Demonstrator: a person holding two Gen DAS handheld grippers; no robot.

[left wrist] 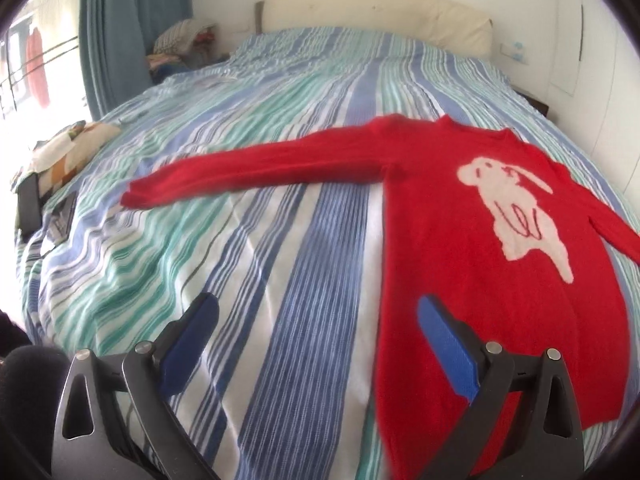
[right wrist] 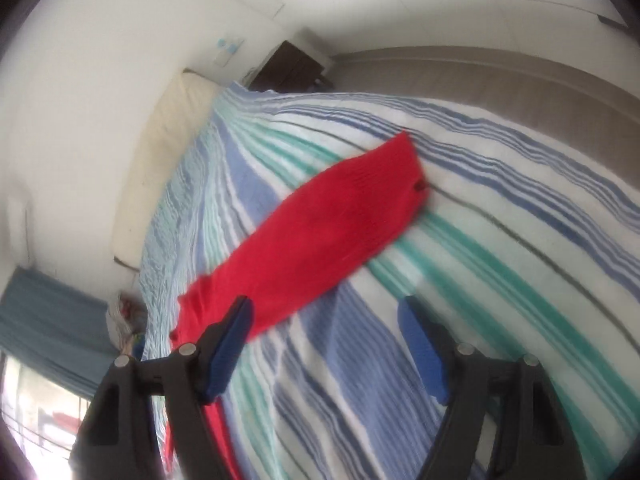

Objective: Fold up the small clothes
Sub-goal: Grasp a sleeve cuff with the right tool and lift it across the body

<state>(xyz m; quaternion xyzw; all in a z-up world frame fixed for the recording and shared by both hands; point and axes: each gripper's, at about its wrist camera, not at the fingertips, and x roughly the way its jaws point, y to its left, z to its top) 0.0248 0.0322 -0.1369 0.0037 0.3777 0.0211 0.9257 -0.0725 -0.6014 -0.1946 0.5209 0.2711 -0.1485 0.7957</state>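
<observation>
A small red sweater [left wrist: 460,240] with a white animal figure on its front lies flat on the striped bedspread [left wrist: 280,260], one long sleeve [left wrist: 256,168] stretched out to the left. My left gripper [left wrist: 318,308] hovers open over the sweater's lower left edge, nothing between its blue pads [left wrist: 444,344]. In the tilted, blurred right wrist view, the other red sleeve [right wrist: 320,236] runs diagonally across the bed. My right gripper [right wrist: 326,310] is open above the bedspread [right wrist: 480,260], its left finger [right wrist: 228,348] over the sleeve's near part, holding nothing.
A cream headboard [left wrist: 376,12] backs the bed. A pile of folded clothes [left wrist: 68,152] and dark flat items [left wrist: 30,206] sit at the left edge. Blue curtains [left wrist: 120,32] and a cluttered bedside [left wrist: 184,46] stand at the far left; a dark nightstand [right wrist: 292,66] stands beside the bed.
</observation>
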